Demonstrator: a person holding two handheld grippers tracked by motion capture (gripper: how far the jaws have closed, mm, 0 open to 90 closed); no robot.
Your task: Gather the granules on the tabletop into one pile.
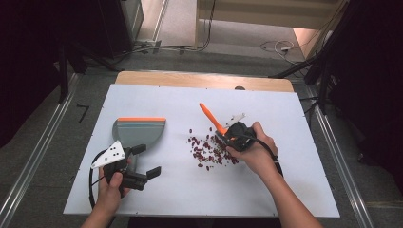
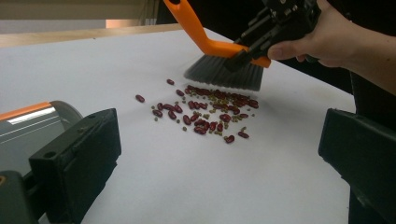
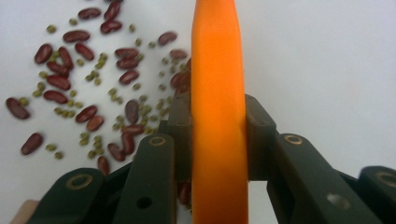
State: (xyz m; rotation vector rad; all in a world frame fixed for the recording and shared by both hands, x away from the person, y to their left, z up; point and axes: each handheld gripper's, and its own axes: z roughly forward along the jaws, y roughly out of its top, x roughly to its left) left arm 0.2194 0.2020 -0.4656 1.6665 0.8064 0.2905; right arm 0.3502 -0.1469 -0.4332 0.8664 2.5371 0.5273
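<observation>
Now: right claw (image 1: 227,134) pinching orange brush (image 2: 219,63) by its handle, bristles over scattered beans (image 2: 205,109) mid-counter (image 1: 285,190). Left claw (image 1: 145,161) spread, empty, beside dustpan (image 1: 138,130).

In the high view, the bristles of the brush (image 1: 223,134) are hidden under the right tongs (image 1: 227,136) and hand, and the small green grains among the beans (image 1: 209,151) are too small to be told apart. In the right gripper view the brush handle (image 3: 218,116) is cut off at top and bottom. In the left gripper view the dustpan (image 2: 32,123) is partly cut off by the left edge.
</observation>
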